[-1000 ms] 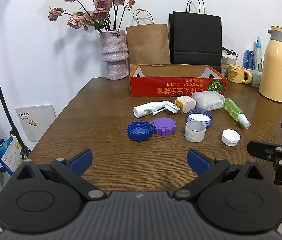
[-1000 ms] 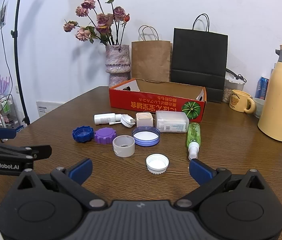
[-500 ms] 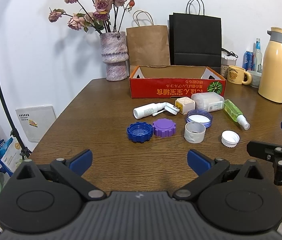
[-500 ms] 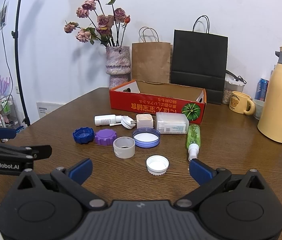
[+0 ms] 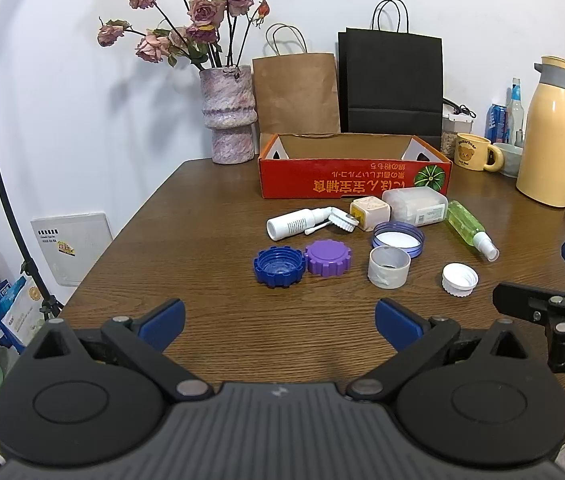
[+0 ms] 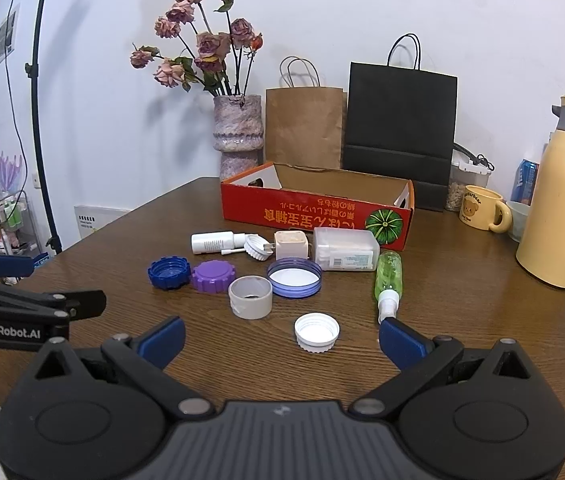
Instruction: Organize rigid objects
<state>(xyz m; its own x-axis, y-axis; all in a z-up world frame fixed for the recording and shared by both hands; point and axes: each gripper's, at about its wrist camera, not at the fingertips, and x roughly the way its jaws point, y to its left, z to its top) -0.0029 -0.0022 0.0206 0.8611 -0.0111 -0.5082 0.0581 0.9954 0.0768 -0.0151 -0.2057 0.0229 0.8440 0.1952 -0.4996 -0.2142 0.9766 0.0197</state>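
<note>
Evidently no item is yet taken up. Left claw (image 5: 278,322) and right claw (image 6: 280,340) both hover over the near edge of the counter (image 5: 202,216), fingers spread wide, nothing between them. The loose items lie in a cluster at mid-counter, just near of the red cardboard box (image 5: 354,168), which appears empty. Near row, left to right: blue cap (image 5: 279,267) touching purple cap (image 5: 327,257), grey ring (image 5: 388,267), white cap (image 6: 317,332). Far row: white tube (image 5: 294,223), toothed white disc (image 5: 341,220), beige cube (image 5: 369,211), clear rectangular case (image 5: 416,206), green spray bottle (image 6: 388,280); a violet-rimmed lid (image 6: 294,277) sits between the rows. The step in hand is judged to be the approach to a first pick. The white cap lies closest to the right claw, so the next move probably calls for lowering that claw over the cap, closing on its ribbed rim, and carrying it to the box.
</note>
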